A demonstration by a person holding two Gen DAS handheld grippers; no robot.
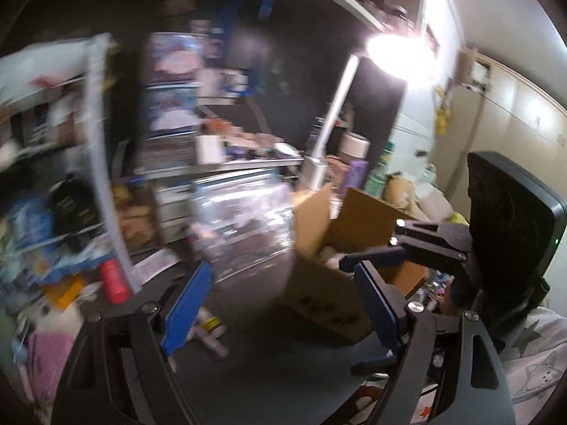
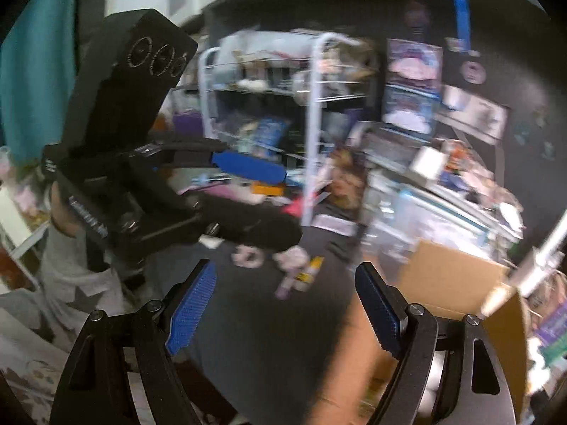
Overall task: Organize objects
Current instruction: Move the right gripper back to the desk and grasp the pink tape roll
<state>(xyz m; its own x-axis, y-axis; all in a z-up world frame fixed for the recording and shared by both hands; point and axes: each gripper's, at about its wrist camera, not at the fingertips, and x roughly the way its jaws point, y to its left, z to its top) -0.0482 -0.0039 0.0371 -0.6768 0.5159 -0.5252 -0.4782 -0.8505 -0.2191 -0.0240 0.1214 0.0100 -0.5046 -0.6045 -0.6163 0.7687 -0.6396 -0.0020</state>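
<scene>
Both views are motion-blurred. My left gripper [image 1: 280, 301] is open and empty above the dark desk [image 1: 255, 361]. My right gripper [image 2: 283, 301] is open and empty too, over the same desk [image 2: 262, 336]. An open cardboard box [image 1: 329, 276] stands on the desk at the right; it also shows in the right wrist view [image 2: 450, 276]. Small tubes and bottles [image 1: 211, 329] lie loose on the desk, and show in the right wrist view [image 2: 301, 269] ahead of the fingers. The right gripper shows in the left view [image 1: 372, 258]; the left gripper shows in the right view [image 2: 269, 202].
A white wire rack [image 2: 312, 124] full of packets stands at the back left. Clear plastic drawers [image 1: 244, 226] and stacked boxes sit behind the desk. A red can [image 1: 113, 281] lies by the rack. A lit desk lamp [image 1: 393, 53] stands behind the box.
</scene>
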